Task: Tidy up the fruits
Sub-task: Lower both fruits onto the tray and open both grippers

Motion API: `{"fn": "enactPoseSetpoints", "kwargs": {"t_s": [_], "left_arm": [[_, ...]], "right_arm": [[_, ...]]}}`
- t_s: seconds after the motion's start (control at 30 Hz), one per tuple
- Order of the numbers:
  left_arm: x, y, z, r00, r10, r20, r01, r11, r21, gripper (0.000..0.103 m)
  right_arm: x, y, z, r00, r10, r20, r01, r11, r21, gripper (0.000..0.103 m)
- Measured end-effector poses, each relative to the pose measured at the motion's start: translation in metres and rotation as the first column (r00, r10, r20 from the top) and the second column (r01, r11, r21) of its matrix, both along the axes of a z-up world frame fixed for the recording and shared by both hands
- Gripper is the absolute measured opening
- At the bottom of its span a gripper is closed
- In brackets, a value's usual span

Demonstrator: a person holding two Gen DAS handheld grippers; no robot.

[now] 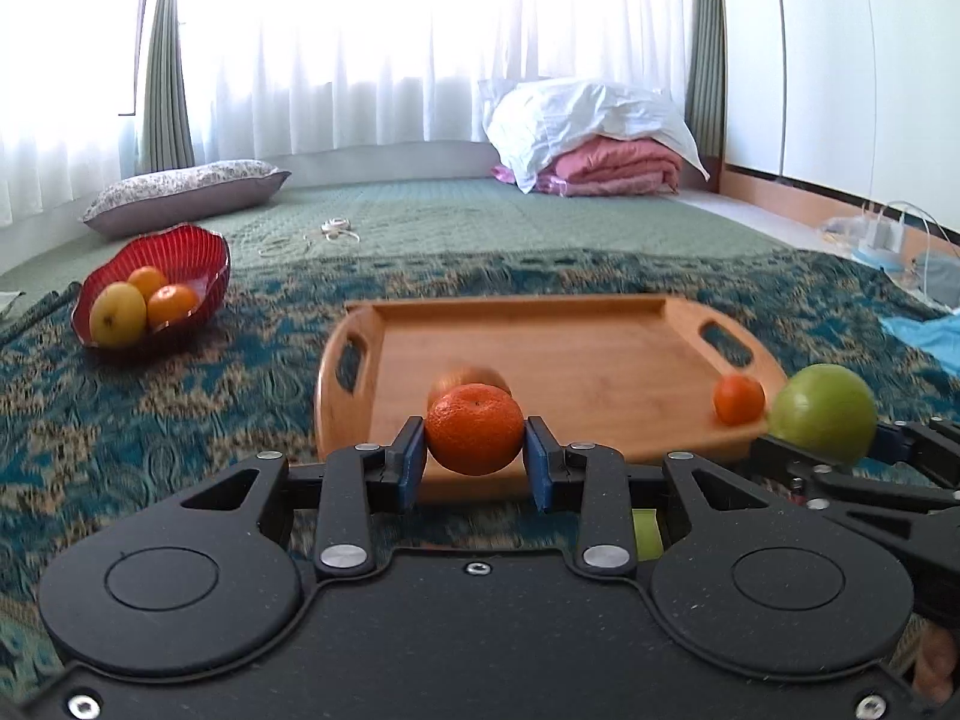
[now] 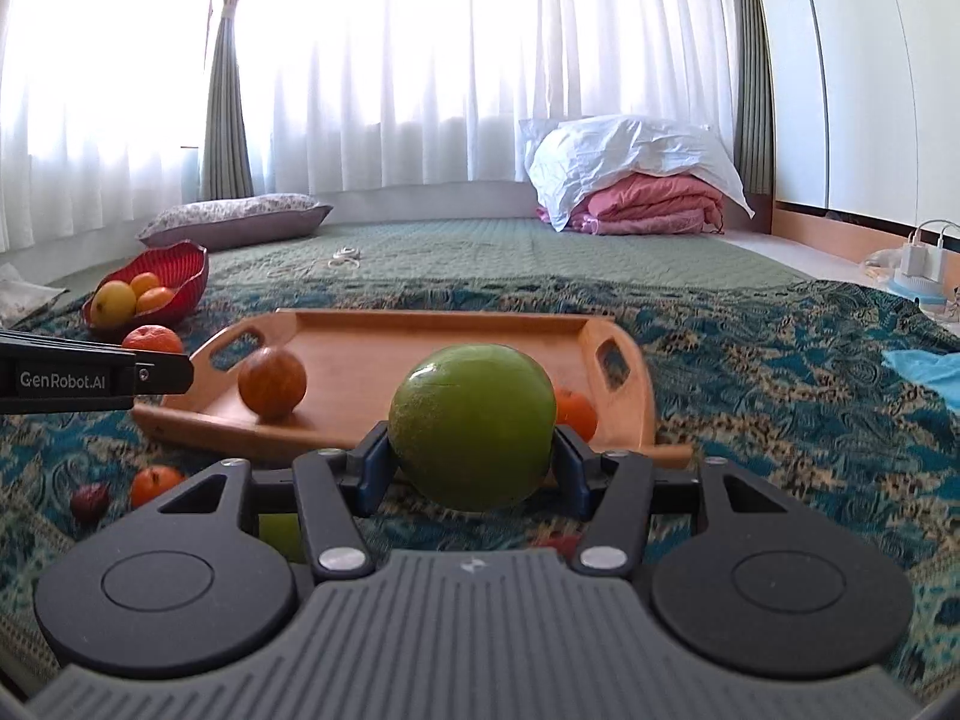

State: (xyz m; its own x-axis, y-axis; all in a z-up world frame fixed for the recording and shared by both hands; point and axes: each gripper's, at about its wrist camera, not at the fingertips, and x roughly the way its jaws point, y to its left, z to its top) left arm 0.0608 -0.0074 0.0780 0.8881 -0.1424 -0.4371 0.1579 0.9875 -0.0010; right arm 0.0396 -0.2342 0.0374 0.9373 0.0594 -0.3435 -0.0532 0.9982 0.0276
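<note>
The left gripper [image 1: 475, 459] is clamped on an orange mandarin [image 1: 474, 427], the right gripper [image 2: 471, 468] on a green apple [image 2: 471, 425] — both fruits held above the near edge of the wooden tray [image 1: 558, 348]. A red bowl [image 1: 180, 252] of fruit sits on the patterned blanket [image 1: 150, 420], well left.

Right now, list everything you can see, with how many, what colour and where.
tray: one, wooden, on the patterned blanket.
bowl: one, red, left of the tray, holding a yellow fruit and two orange ones.
fruit on tray: a brownish one near the left handle, a small orange one at the right front.
loose fruit: one orange and one dark red, on the blanket before the tray.
pillow: one, floral, far left.
bedding: white over pink, far right.
left hand-held gripper: shut on a mandarin.
right hand-held gripper: shut on a green fruit.
</note>
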Motion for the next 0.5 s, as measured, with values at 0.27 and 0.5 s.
{"fn": "enactPoseSetpoints", "kwargs": {"t_s": [0.27, 0.5], "left_arm": [[0.058, 0.006, 0.025, 0.998, 0.02, -0.053, -0.023, 0.999, -0.045, 0.033], [0.121, 0.008, 0.026, 0.986, 0.011, -0.166, -0.024, 0.997, -0.079, 0.033]], "right_arm": [[0.048, -0.028, 0.026, 0.999, 0.014, -0.033, -0.013, 1.0, 0.02, 0.059], [0.106, -0.055, 0.036, 0.989, 0.027, -0.146, -0.016, 0.997, 0.073, 0.059]]}}
